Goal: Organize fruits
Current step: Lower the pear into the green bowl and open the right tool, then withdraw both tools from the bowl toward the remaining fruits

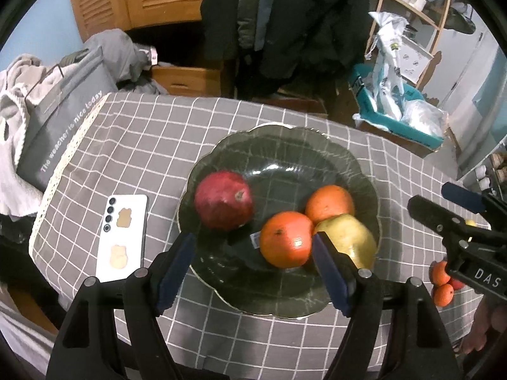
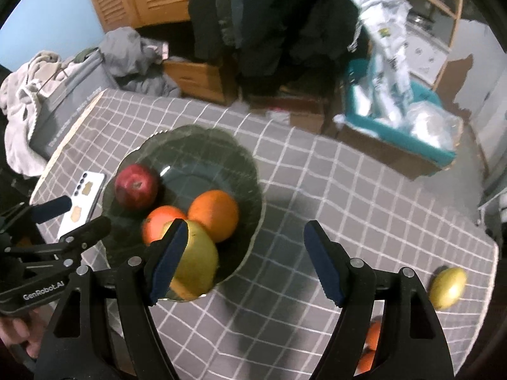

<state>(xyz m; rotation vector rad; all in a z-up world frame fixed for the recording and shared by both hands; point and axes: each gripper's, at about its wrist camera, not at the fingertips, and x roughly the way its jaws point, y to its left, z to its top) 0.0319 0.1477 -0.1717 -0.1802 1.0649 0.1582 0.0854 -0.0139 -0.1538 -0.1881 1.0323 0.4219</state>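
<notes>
left gripper chunky black plastic frame, navy ribbed pads on the fingers, silver pivot screws, right gripper same build, white "GenRobot.AI" lettering on the side of the left one

The grey fabric bag beside the table carries white lettering reading "The weather is nice today". The black plastic body of the right gripper shows the white letters "DAS", cut off at the picture edge. The black plastic body of the left gripper is marked "GenRobot.AI" in white.
</notes>
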